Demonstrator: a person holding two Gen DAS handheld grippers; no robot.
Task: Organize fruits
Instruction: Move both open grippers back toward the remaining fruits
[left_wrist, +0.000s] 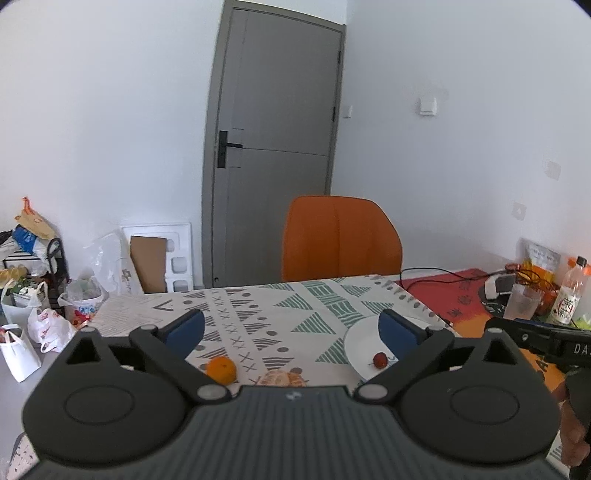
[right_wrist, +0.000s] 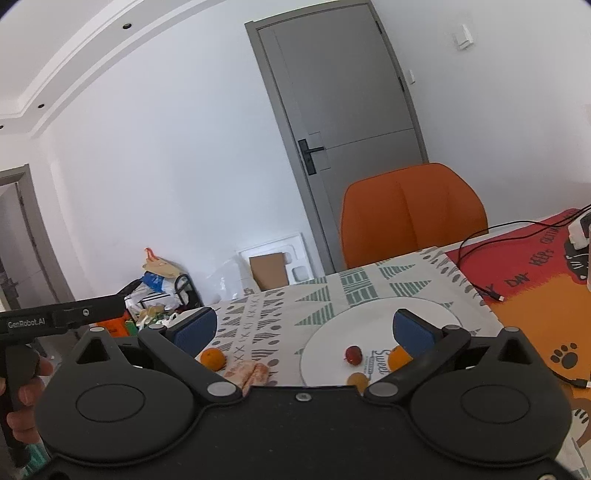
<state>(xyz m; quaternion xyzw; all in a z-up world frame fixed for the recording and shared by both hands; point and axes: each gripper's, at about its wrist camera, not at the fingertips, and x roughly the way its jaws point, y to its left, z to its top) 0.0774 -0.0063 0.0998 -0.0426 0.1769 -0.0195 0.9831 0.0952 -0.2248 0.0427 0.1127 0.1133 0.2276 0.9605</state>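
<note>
A white plate (right_wrist: 332, 332) lies on the patterned tablecloth and holds a small red fruit (right_wrist: 353, 354) and two small orange fruits (right_wrist: 399, 357) (right_wrist: 357, 379). The plate (left_wrist: 360, 338) and red fruit (left_wrist: 380, 360) also show in the left wrist view. A whole orange (left_wrist: 221, 369) (right_wrist: 212, 359) and a peeled mandarin (left_wrist: 282, 378) (right_wrist: 246, 372) lie on the cloth left of the plate. My left gripper (left_wrist: 291, 328) is open and empty above the near table. My right gripper (right_wrist: 304, 328) is open and empty above the plate's near side.
An orange chair (left_wrist: 340, 238) stands at the table's far side before a grey door (left_wrist: 277, 147). A red and orange mat (right_wrist: 535, 288) with cables lies right of the plate. A bottle (left_wrist: 570, 291), a glass and packets stand far right. Bags (left_wrist: 48, 328) crowd the floor left.
</note>
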